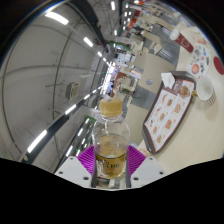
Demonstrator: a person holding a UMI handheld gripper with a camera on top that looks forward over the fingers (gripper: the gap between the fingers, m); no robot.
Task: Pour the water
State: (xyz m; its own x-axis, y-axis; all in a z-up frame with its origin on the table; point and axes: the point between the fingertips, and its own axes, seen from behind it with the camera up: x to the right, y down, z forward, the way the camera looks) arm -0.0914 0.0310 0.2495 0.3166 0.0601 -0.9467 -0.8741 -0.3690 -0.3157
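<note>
In the gripper view, the gripper [111, 163] is clenched on a clear bottle [111, 152] holding amber liquid, its labelled body pressed on both sides by the purple pads [91, 160]; the bottle runs forward from the fingers, its neck aimed at a small clear cup [111, 105] just beyond, which already holds some amber liquid; the whole view is tilted, so the pour looks to be under way or about to finish, though no stream can be made out; off to the right of the fingers lies a patterned tray [165, 115], and further on a white bowl [204, 91] and other tableware too small to name; next, by my judgement, the bottle must be kept over the cup's mouth and then tipped back upright before the cup overfills.
</note>
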